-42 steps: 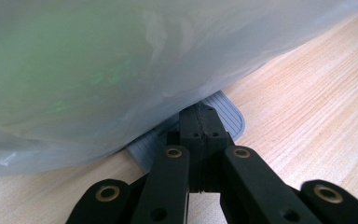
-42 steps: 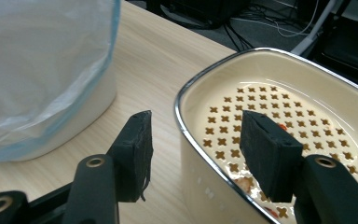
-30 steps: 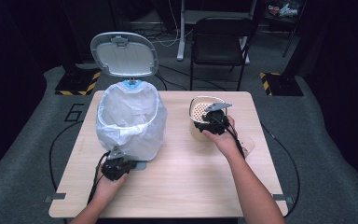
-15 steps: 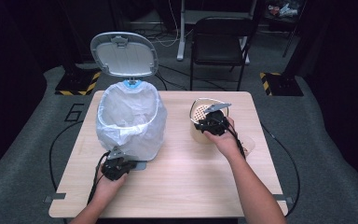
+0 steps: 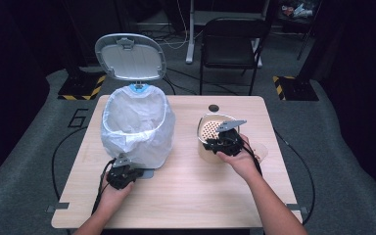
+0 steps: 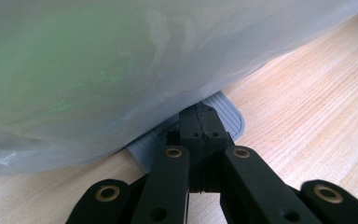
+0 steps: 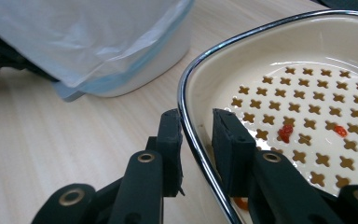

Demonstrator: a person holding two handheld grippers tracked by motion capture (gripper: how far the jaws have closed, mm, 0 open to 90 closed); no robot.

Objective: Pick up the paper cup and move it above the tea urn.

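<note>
A white pedal bin (image 5: 134, 122) lined with a pale plastic bag (image 6: 121, 60) stands on the left of the table, its lid (image 5: 129, 56) raised. My left gripper (image 5: 127, 169) is shut, and its tips (image 6: 204, 116) rest on the bin's grey ribbed pedal (image 6: 230, 119). To the right is a cream bowl (image 5: 210, 128) with cross-shaped holes in its floor and a few red scraps (image 7: 285, 132) inside. My right gripper (image 5: 214, 143) is shut on the bowl's chrome-edged rim (image 7: 191, 126), one jaw outside the wall and one inside.
The wooden table (image 5: 186, 196) has bare room in the middle and along the front. A small dark round spot (image 5: 213, 107) lies behind the bowl. A clear, flat thing (image 5: 260, 150) sits by my right hand. A black chair (image 5: 230, 44) stands behind the table.
My right gripper has closed on the bowl's rim and drawn the bowl a little toward the near edge. The left gripper has stayed on the pedal and the lid stays up.
</note>
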